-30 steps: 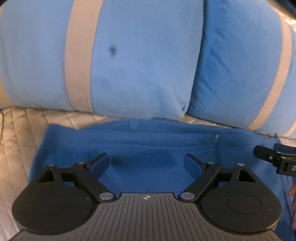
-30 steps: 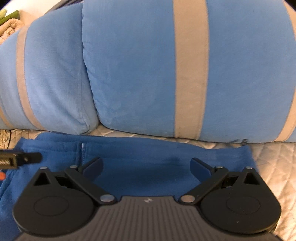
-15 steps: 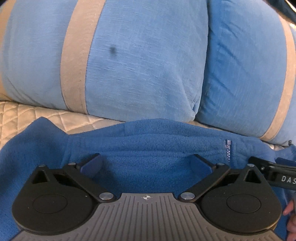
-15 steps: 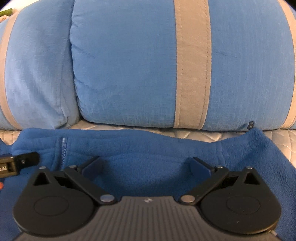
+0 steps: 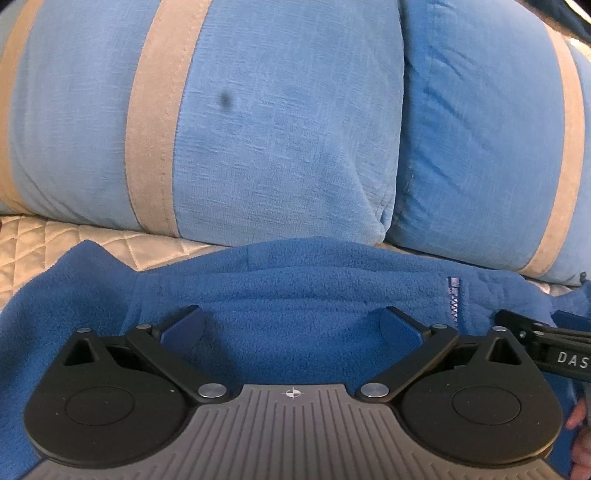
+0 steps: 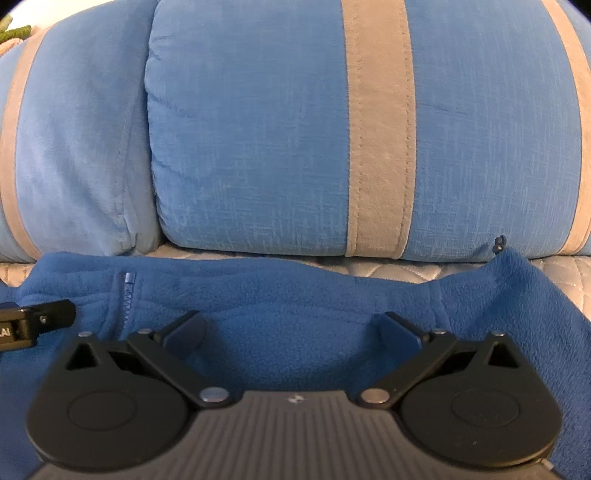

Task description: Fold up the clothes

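In the left wrist view we see the left gripper [image 5: 293,325] in the lower half of the frame, its jaws spread wide over the blue fleece jacket [image 5: 295,288]. The jaws have just been opening; fleece lies under the gap, and the pads do not pinch it. Only this view shows a dark spot [image 5: 225,98] on the left cushion [image 5: 266,122] and a fingertip [image 5: 580,441] at the lower right edge. The rest of that hand is cut off.

In the right wrist view we see the right gripper [image 6: 293,326], jaws likewise spread with fleece below them and nothing clamped. Only this view shows the jacket's right edge rising to a point near a small zip pull [image 6: 499,243] on the right cushion [image 6: 258,129], and a green item [image 6: 14,32] at the upper left, too small to identify.

Both grippers point forward and downward toward the cushions. Each appears in the other's view as a black finger at the frame edge.

The jacket lies on the quilted cover [image 5: 48,236], spanning the lower middle of both frames, its far edge just in front of the cushions. Its zip [image 6: 127,295] runs down from that edge. The near part of the jacket is hidden by the gripper bodies.
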